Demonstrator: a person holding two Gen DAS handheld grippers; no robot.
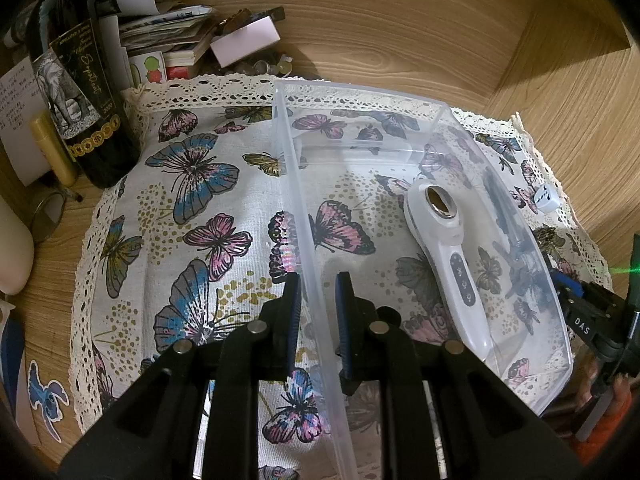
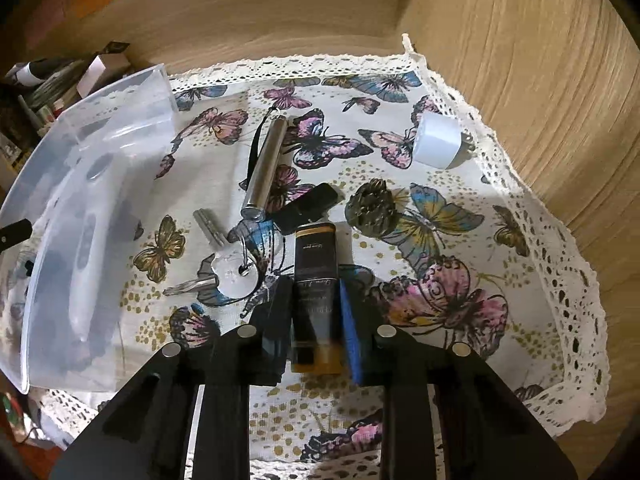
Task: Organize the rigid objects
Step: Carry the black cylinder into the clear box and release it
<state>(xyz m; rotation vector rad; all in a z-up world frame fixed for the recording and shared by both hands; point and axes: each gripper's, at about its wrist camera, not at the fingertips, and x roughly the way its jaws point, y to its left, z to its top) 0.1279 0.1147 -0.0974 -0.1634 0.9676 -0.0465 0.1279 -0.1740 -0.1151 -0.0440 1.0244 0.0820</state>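
Observation:
My left gripper [image 1: 320, 312] is shut on the near wall of a clear plastic bin [image 1: 298, 184], one finger inside and one outside. A white handheld device [image 1: 448, 256] lies in the bin. In the right wrist view my right gripper [image 2: 316, 312] is shut on a black and gold tube [image 2: 316, 264] that lies on the butterfly cloth [image 2: 460, 240]. Just beyond the tube lie a silver cylinder with a strap [image 2: 266, 168], a small black object [image 2: 308, 208], keys on a round clear tag [image 2: 236, 276] and a short metal piece [image 2: 210, 226]. The bin [image 2: 120, 120] stands to the left of them.
A dark cone-shaped ornament [image 2: 372, 208] and a white cap [image 2: 436, 144] lie on the cloth's right side. A wine bottle [image 1: 88, 92], a yellow tube [image 1: 52, 148] and stacked papers and boxes [image 1: 168, 32] crowd the back left. Wooden walls enclose the back and right.

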